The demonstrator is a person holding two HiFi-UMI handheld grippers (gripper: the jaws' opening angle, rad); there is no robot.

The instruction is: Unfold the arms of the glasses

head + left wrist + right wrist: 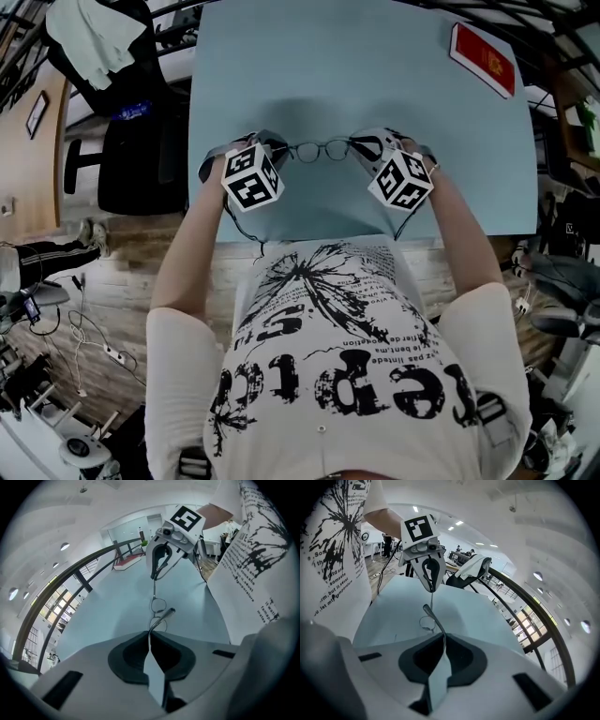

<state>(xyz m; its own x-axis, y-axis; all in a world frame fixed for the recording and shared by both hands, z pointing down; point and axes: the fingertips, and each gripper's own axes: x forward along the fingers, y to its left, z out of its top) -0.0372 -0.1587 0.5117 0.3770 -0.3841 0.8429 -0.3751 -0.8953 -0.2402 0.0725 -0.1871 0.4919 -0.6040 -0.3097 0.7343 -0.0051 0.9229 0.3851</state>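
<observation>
Head view shows a person in a printed white shirt (337,356) standing at the near edge of a pale blue worktop (375,66), with a gripper in each hand. The left gripper (279,150) and the right gripper (359,147) point toward each other, angled down, and the glasses (323,150) span the gap between them with both lenses in view side by side. They sit over the near part of the worktop, about midway across it. A soft shadow lies on the surface just beyond them. Whether the frame touches the worktop cannot be told.

Left gripper view has its jaws pressed narrow on one end of the glasses. A dark arm tip sticks out just past the pads, with the two lens rims in line beyond it and the right gripper facing back from the far end.

Right gripper view shows the same on the other side: the jaws are closed tight on the thin metal of the other end, an arm tip juts out beside a lens rim, and the left gripper is opposite.

A red booklet (483,58) lies flat at the far right corner of the worktop, well apart from the glasses. To the left of the worktop stands a black chair (141,159) with a pale cloth (94,37) draped over it.
</observation>
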